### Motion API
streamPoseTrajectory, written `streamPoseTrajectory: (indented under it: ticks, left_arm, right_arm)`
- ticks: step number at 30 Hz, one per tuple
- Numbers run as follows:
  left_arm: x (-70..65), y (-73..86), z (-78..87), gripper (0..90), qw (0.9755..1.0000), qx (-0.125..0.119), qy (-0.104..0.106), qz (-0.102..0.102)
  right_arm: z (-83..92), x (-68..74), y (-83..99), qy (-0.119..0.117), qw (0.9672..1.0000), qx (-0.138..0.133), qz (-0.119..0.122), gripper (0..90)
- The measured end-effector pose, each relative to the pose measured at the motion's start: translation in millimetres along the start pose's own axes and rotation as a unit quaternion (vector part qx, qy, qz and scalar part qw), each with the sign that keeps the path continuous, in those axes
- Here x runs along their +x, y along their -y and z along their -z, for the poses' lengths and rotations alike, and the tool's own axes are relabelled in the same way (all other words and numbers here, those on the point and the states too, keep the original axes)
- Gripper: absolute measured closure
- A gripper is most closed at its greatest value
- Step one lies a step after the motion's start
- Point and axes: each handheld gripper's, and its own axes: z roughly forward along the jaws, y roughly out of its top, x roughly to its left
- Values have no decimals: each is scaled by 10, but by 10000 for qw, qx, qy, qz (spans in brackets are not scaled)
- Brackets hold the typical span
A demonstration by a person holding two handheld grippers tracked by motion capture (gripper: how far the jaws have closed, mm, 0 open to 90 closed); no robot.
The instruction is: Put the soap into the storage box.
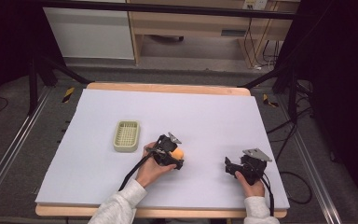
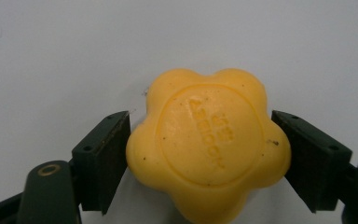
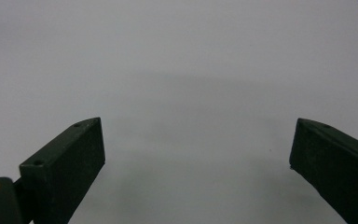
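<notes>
Fingers (image 2: 103, 161) of your left gripper (image 1: 175, 158) press on both flanks of the yellow flower-shaped soap (image 2: 208, 144), whose lower lobe is cut off by the frame edge and whose embossed lettering is too faint to read; it sits near mid-table, just right of the soap dish (image 1: 126, 136). Your right gripper (image 3: 196, 172) has its jaws spread wide over bare surface. That pale green ribbed dish holds nothing, resting on the white board (image 1: 214, 116) over a wooden table (image 1: 168, 88), with a grey floor beyond.
</notes>
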Motion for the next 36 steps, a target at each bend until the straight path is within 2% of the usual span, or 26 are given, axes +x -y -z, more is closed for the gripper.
streamPoseTrajectory:
  ticks: [20, 36]
  left_arm:
    - [-22, -3, -20, 244, 10000, 65, -73, 3]
    - [-29, 14, -18, 249, 9999, -29, -96, -10]
  right_arm:
    - [1, 4, 1, 25, 10000, 0, 14, 38]
    - [-1, 2, -1, -5, 10000, 19, -2, 38]
